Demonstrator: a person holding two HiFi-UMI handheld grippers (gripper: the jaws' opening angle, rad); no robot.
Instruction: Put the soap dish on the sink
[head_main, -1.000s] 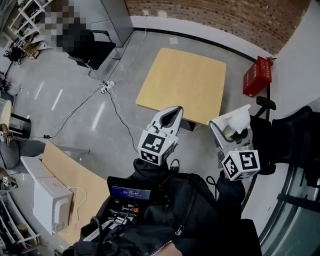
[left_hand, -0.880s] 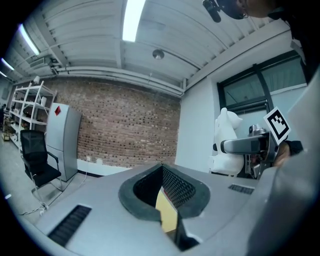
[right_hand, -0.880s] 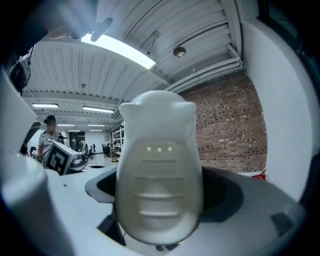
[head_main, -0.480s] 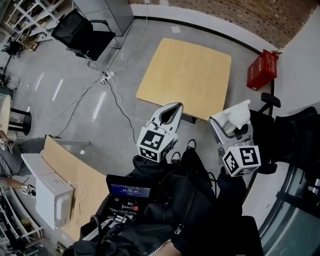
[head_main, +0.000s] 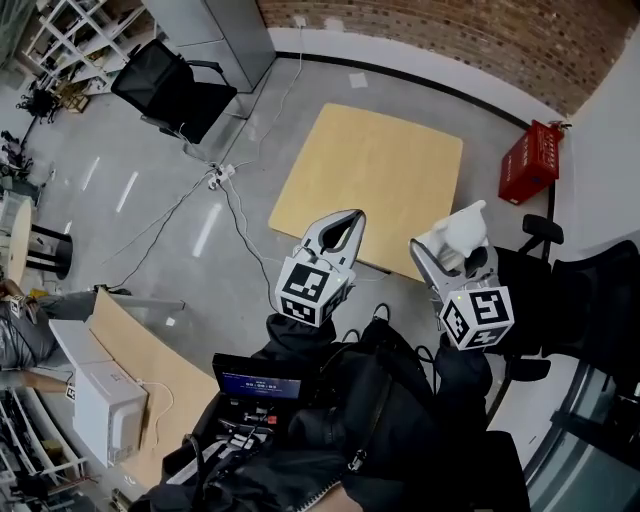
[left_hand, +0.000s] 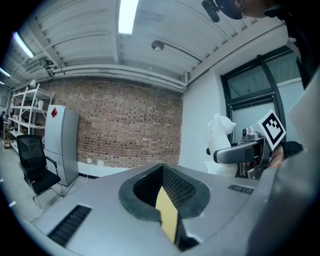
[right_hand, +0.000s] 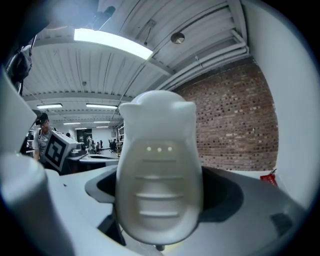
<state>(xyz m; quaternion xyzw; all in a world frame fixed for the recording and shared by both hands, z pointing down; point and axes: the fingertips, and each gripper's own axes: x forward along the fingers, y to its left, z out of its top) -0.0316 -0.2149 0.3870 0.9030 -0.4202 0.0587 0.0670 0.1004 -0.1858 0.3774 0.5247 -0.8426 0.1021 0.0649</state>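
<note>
The right gripper (head_main: 450, 250) is holding the white soap dish (head_main: 461, 231). Its two jaws are pressing on the sides of the dish, one on each side. In the right gripper view the soap dish (right_hand: 159, 175) is standing up tall and filling the middle of the picture (you can see lines across it and three tiny holes near the top). The dish is up in the air, not lying on anything.

The left gripper (head_main: 353, 217) is holding nothing. In the left gripper view its jaws are touching at the tips, and only a thin yellow strip is showing through the gap lower down. This gripper is up in the air too, just beside the right one.

Both grippers are hanging over the gray floor (head_main: 150, 220), near the edge of a square wooden table (head_main: 370, 175). A red box (head_main: 528, 160) is sitting past the table by the white wall. A black chair (head_main: 170, 85) is standing far off to the left, and a brick wall (head_main: 450, 40) is running along the back.
</note>
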